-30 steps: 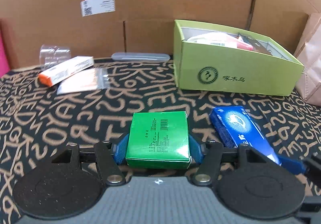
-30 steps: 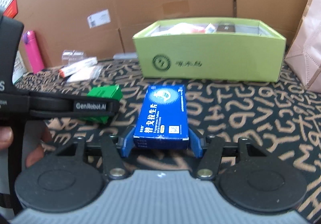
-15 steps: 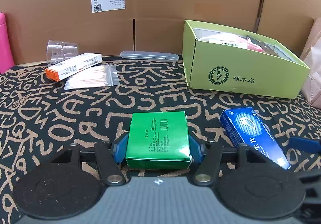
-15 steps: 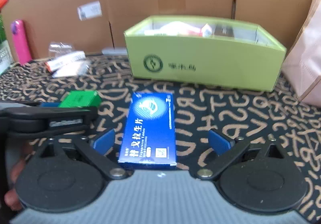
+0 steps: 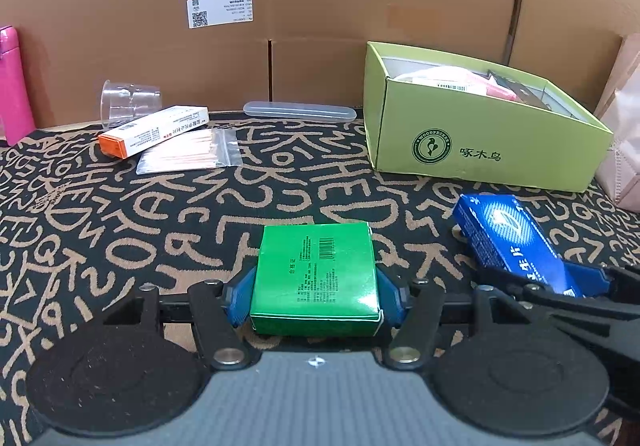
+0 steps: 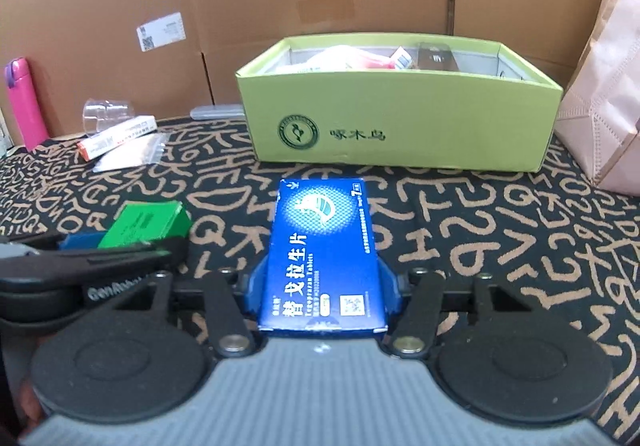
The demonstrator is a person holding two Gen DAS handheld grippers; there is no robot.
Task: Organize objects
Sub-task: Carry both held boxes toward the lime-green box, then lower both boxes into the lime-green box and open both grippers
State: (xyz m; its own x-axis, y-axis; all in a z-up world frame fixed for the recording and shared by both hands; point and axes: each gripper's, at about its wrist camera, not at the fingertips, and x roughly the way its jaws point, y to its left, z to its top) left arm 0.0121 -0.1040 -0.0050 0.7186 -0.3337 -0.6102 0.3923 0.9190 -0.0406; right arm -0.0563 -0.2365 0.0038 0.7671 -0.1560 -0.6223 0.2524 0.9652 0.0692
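A green carton [image 5: 316, 278] sits between the blue pads of my left gripper [image 5: 316, 300], which is shut on its sides just above the patterned cloth. To its right lies a blue tablet box [image 5: 512, 242]. In the right wrist view that blue box [image 6: 324, 246] points away from me. My right gripper [image 6: 322, 292] is closing on its near end, with the pads against both sides. Behind both stands an open lime-green box [image 6: 400, 126] with several packets inside. The green carton [image 6: 148, 224] shows at the left.
At the back left lie an orange-and-white carton [image 5: 154, 130], a bag of thin sticks [image 5: 188, 158], a clear cup [image 5: 128, 102] and a clear flat case [image 5: 300, 111]. A pink bottle [image 5: 12, 86] stands far left. A pink bag [image 6: 600, 118] stands right. Cardboard walls close the back.
Half a second ago the right jaws stood wide apart around the blue box; now they have come back in against its sides. The left gripper keeps its hold on the green carton.
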